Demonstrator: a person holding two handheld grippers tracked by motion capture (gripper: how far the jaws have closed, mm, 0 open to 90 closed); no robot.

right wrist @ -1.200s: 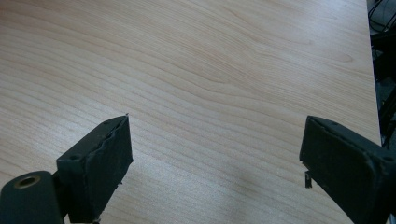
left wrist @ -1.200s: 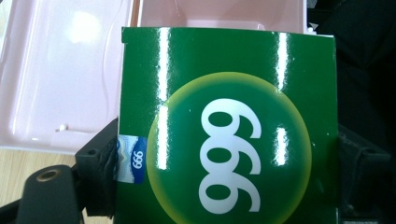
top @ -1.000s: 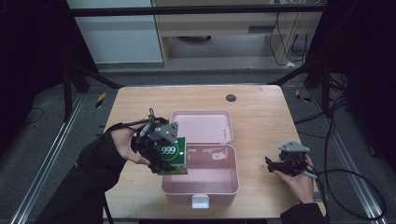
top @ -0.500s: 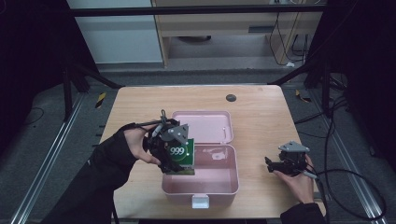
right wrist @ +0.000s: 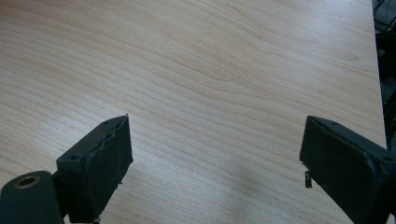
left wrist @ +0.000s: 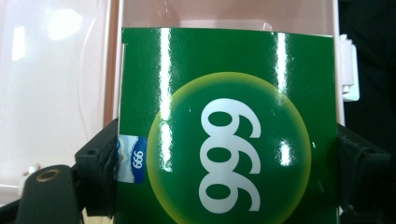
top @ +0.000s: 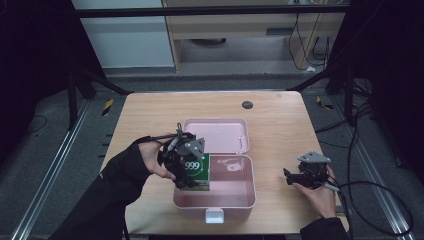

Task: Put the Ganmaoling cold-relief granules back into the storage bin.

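On the pale wooden table (top: 150,125), a pink box (top: 240,200) is sitting near the near edge with its lid (top: 220,135) lying open flat on the far side and its white latch (top: 214,216) facing the near edge. The inside of the box is showing a small white mark on its floor toward the far wall. At the left wall of the box, the left gripper (top: 187,167) is holding a green carton (top: 196,172) marked "999" in white, its jaws pressing the carton's two sides; the carton is standing upright, its lower end inside the box's left part, though whether it is touching the bottom cannot be told. In the left gripper view the green carton (left wrist: 229,130) is filling the space between the two black jaws, with the pink rim and the white latch showing beyond it. On the right part of the table, well apart from the box, the right gripper (top: 295,177) is resting low in the person's right hand (top: 320,192), its jaws standing wide apart with nothing between them but bare table (right wrist: 210,70). A small dark round disc (top: 247,104) is lying near the far edge.
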